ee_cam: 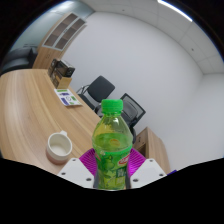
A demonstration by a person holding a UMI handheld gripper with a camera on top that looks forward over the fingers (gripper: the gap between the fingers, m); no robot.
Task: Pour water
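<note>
You are holding the gripper with both pads pressing on the green bottle, which is standing upright between the fingers with its green cap on. It is looking like thin, smooth plastic that may be giving and slipping under a squeeze, so you are best gripping mid-body at the label. Beyond, the white cup is sitting on the wooden table, with black chairs farther off.
</note>
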